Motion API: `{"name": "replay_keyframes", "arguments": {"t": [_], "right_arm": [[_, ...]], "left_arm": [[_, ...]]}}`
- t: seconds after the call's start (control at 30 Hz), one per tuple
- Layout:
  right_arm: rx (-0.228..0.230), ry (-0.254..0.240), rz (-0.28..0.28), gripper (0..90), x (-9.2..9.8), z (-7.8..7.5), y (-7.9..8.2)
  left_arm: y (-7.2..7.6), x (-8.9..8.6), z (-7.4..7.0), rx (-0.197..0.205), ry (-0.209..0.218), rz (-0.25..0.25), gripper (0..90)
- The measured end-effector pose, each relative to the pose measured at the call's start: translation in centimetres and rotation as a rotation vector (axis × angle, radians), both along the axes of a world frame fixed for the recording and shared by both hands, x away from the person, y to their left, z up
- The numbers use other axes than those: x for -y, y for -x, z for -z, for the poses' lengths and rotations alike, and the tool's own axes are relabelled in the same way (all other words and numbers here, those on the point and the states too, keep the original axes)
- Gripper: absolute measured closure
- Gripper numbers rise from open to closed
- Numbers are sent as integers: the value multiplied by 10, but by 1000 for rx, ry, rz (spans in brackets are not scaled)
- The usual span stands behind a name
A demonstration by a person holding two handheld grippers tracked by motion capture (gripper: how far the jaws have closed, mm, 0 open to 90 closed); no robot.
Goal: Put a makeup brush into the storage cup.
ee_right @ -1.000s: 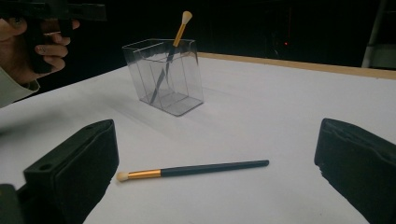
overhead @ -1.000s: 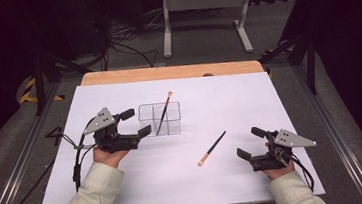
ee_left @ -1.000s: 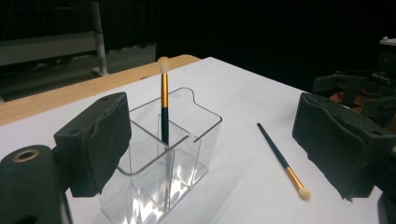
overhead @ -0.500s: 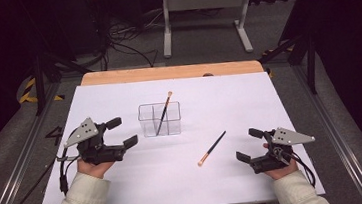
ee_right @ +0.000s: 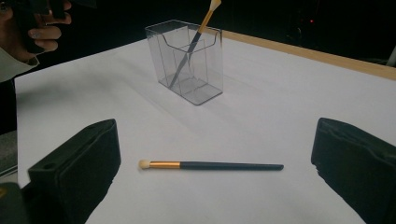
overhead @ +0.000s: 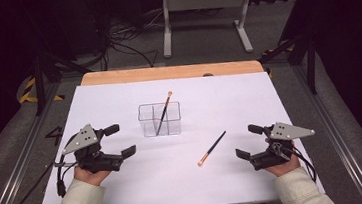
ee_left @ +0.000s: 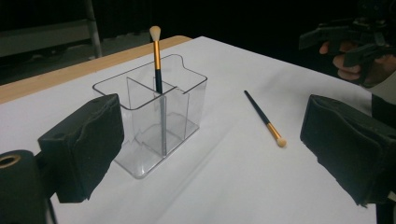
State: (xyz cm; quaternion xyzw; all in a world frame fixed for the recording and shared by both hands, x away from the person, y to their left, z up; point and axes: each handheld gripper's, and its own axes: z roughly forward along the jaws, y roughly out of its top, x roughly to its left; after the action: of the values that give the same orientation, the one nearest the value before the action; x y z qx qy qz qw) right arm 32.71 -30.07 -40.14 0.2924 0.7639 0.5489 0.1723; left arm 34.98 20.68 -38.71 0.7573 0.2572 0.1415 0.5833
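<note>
White-covered desk (overhead: 128, 197), dark room behind. Clear organizer (overhead: 160, 119) mid-frame holds one brush (overhead: 164, 113); the loose brush (overhead: 212, 148) lies lower right of center. Looks light, thin and rolly, so I'd pinch mid-handle. Left gripper (overhead: 119, 140) and right gripper (overhead: 249, 141) both gape wide, empty.

High view looks forward and down from above the person's side, taking in the whole white table (overhead: 119, 108). Left gripper view sits low between its open jaws, facing the clear holder (ee_left: 154, 116) close ahead, the loose brush (ee_left: 264, 119) beyond. Right gripper view is low too, that brush (ee_right: 210, 165) just ahead, holder (ee_right: 189, 60) farther. All three share both.
</note>
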Motion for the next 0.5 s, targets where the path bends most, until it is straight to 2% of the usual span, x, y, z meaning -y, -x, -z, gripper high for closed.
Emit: {"name": "replay_keyframes", "arguments": {"t": [0.1, 0.13, 0.2, 0.3, 0.43, 0.5], "right_arm": [[4, 13, -10, 45, -2, -6, -2], [2, 29, -34, 61, -3, -9, -4], [4, 65, -41, 63, -6, -14, -5], [2, 93, -58, 69, -9, -21, -10], [-13, 170, -76, 70, -16, -31, -19], [-32, 205, -102, 70, -21, -35, -22]], "left_arm": [[3, -4, 2, 13, -10, -33, 61], [3, -6, 2, 5, -7, -32, 61], [3, -7, 3, -4, 4, -37, 59], [3, -9, 5, -24, -2, -35, 60], [3, -11, 8, -25, -10, -42, 60], [4, -13, 9, -34, -6, -48, 59]]}}
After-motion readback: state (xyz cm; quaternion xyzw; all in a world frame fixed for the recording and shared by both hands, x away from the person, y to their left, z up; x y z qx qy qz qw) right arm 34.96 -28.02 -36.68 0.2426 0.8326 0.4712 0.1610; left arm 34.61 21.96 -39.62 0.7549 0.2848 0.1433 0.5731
